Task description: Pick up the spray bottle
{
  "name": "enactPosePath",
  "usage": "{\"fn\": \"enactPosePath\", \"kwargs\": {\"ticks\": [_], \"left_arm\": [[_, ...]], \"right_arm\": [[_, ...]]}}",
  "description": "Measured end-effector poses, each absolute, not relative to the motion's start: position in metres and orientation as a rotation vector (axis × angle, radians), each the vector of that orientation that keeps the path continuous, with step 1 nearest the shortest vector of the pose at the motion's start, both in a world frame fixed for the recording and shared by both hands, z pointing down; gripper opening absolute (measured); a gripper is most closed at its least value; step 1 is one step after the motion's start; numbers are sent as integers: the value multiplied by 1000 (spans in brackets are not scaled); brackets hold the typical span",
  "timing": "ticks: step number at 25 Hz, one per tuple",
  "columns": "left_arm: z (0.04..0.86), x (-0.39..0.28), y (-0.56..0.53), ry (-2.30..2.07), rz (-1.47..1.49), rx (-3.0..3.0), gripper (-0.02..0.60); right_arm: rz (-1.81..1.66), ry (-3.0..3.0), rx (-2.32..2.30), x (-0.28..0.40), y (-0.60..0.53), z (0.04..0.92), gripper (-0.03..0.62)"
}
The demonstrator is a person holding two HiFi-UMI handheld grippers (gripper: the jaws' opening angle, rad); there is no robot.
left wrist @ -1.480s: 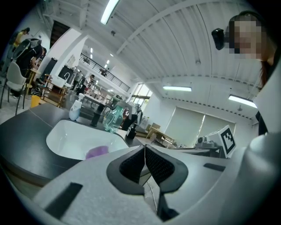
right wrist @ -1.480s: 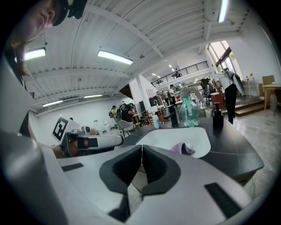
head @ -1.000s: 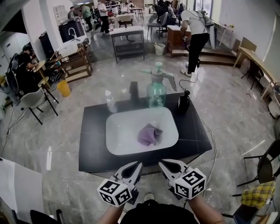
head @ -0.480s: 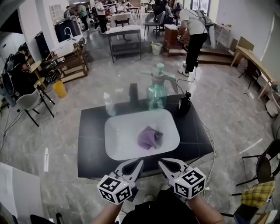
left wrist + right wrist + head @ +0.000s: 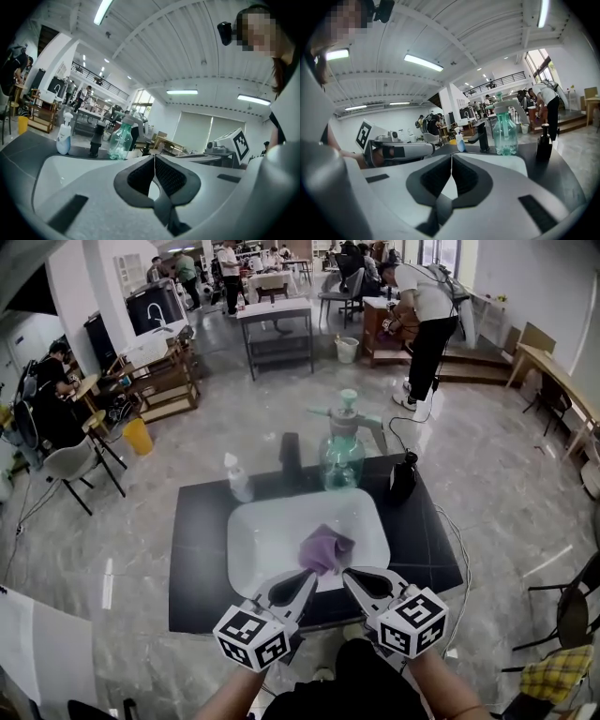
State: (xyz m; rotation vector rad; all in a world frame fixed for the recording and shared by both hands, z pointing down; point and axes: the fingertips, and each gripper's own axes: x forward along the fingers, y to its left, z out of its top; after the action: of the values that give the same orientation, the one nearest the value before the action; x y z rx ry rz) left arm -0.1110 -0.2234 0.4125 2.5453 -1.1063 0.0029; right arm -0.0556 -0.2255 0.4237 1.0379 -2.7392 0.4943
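Observation:
The spray bottle point(image 5: 339, 452) is a clear green pump sprayer with a pale green top. It stands upright on the black counter point(image 5: 202, 549) behind the white sink basin point(image 5: 258, 531). It also shows far ahead as the spray bottle point(image 5: 120, 140) and the spray bottle point(image 5: 505, 130). My left gripper point(image 5: 307, 577) and right gripper point(image 5: 348, 574) hover side by side at the basin's near rim, well short of the bottle. Both are shut and hold nothing, as seen at the left gripper point(image 5: 154, 157) and right gripper point(image 5: 451, 157).
A purple cloth point(image 5: 325, 548) lies in the basin. A black faucet point(image 5: 289, 452), a small white bottle point(image 5: 238, 479) and a black bottle point(image 5: 403, 477) stand along the counter's back. People, chairs and tables fill the room beyond.
Both grippers have moved forward, from in front of the counter to over the basin's near rim. Their jaws have stayed shut.

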Motion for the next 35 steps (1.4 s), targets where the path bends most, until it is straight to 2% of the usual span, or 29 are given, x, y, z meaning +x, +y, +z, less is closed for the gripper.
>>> {"fn": "enactPosePath", "kwargs": {"ticks": [35], "left_arm": [[389,-39,-425,-1160,19,2606,8]], "right_arm": [[264,-2865,1021,20,-439,365,9]]}}
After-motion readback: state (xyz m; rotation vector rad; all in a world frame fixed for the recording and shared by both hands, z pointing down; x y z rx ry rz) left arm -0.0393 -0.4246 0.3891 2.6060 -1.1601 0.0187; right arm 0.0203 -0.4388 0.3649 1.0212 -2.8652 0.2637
